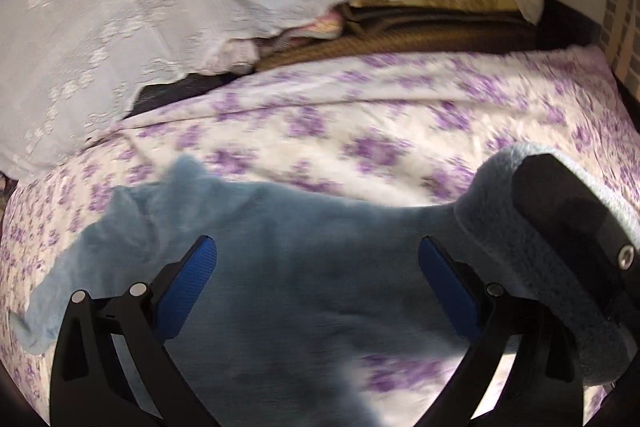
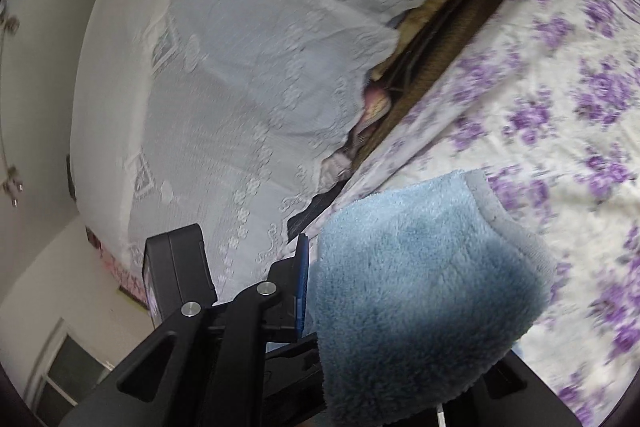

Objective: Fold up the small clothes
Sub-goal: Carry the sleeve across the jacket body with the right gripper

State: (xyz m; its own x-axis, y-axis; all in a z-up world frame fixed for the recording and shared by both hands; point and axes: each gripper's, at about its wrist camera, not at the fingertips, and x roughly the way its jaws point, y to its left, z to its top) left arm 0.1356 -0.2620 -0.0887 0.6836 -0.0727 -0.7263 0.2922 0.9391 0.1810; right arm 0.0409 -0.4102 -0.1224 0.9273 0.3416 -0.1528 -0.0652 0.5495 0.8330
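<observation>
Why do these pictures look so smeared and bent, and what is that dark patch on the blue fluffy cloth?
Left wrist view: motion blur smears the purple flowers of the bedsheet and the blue fluffy cloth, and the fisheye lens bulges the bed. Right wrist view: the cloth's pile looks sharper, the sheet is blurred, and the dark patch looks like shadow, its source unclear.

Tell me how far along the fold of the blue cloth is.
Done: nothing finished shows. In hand: the right gripper is shut on an edge of the blue cloth, which drapes over it while the rest lies spread on the floral sheet. The left gripper is open above the cloth. Left: lay the lifted edge over, flatten, set aside.
</observation>
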